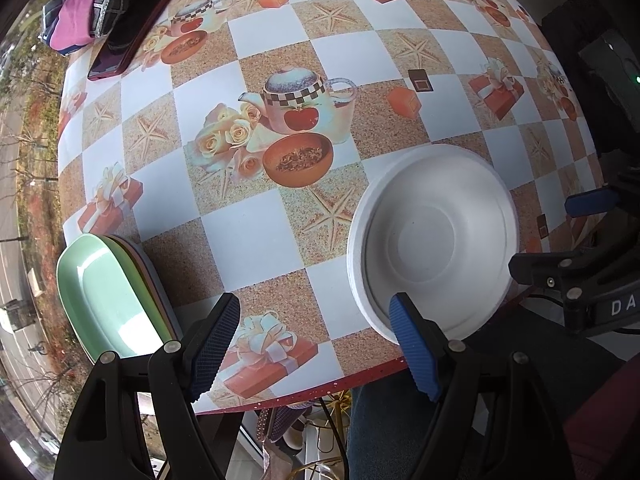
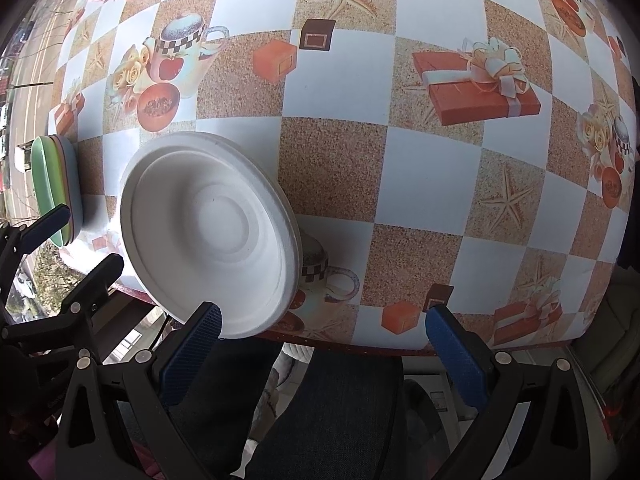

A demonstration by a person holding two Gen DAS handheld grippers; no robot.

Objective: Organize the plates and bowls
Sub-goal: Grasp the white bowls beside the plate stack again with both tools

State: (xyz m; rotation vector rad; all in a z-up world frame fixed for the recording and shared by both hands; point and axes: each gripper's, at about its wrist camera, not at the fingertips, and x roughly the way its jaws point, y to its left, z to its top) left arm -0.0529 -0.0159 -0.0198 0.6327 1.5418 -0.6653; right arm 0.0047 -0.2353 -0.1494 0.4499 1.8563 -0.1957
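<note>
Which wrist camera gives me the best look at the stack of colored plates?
Left wrist: the stack of colored plates sits large at the table's left edge, green one on top, beside the open left gripper. Right wrist shows it small, edge-on at frame left.

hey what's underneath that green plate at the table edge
The green plate tops a stack: pink and bluish plate rims peek out beneath it. Their faces are covered, so the exact count stays unclear.
</note>
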